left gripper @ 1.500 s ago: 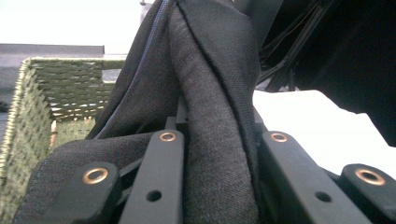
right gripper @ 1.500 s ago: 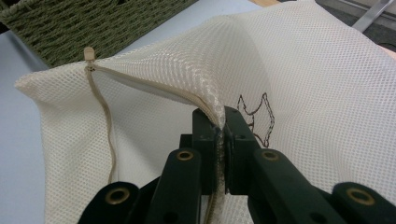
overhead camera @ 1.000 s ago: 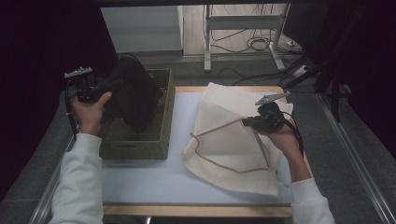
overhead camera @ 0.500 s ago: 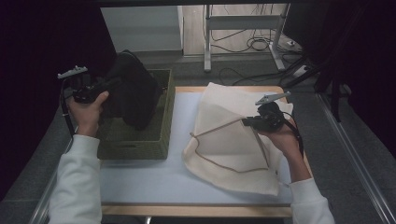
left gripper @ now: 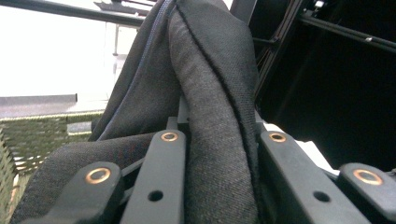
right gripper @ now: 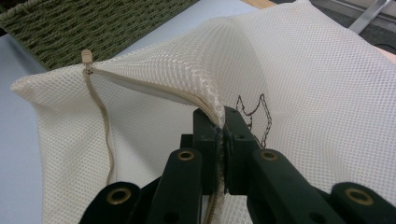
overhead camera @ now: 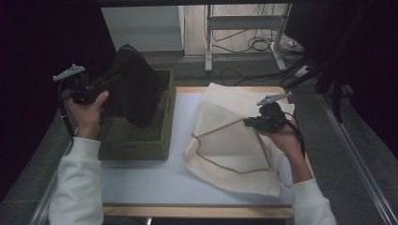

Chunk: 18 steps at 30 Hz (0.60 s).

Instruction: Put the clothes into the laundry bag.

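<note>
Left claw [overhead camera: 101, 86] clamps a dark garment [overhead camera: 133, 86], lifting it above the basket [overhead camera: 136, 140]; right claw [overhead camera: 248, 123] pinches the mesh bag [overhead camera: 234, 154] rim, holding its mouth open to receive it.

The scene is seen from above by the high view, which is set over the person's side and is faced forward and down onto the surface [overhead camera: 155, 178]; the forearms are brought in from its bottom edge. The left gripper view is carried on the left tongs [left gripper: 219, 154] and is pointed along them, very close to the dark garment [left gripper: 205, 93], with the woven basket [left gripper: 42, 135] at its left. The right gripper view is carried on the right tongs [right gripper: 222, 135], close to the mesh bag [right gripper: 303, 84]. Basket, bag and garment are shared with the high view.
</note>
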Motion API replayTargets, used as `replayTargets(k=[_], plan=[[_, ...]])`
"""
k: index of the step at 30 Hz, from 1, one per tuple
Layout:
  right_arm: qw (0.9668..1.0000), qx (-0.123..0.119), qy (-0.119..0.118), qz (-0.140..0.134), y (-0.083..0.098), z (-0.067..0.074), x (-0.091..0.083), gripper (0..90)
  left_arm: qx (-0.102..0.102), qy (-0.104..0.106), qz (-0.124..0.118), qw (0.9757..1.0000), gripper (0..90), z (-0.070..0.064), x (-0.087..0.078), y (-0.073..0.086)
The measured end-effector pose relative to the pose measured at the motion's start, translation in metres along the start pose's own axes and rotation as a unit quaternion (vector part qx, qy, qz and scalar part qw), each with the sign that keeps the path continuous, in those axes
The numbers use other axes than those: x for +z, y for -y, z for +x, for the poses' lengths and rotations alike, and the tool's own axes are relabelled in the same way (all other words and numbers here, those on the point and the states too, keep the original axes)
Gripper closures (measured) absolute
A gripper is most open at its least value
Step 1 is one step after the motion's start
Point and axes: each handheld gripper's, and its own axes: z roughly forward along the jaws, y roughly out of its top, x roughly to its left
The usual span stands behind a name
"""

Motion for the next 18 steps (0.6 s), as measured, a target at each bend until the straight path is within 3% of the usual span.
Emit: replayTargets(k=[18], plan=[[1.0000,-0.001,0.002,-0.002,0.000,0.000,-0.001,86.0,0.012,0.027,-0.037,0.9989,78.6,-0.023,-0.019,-0.011]])
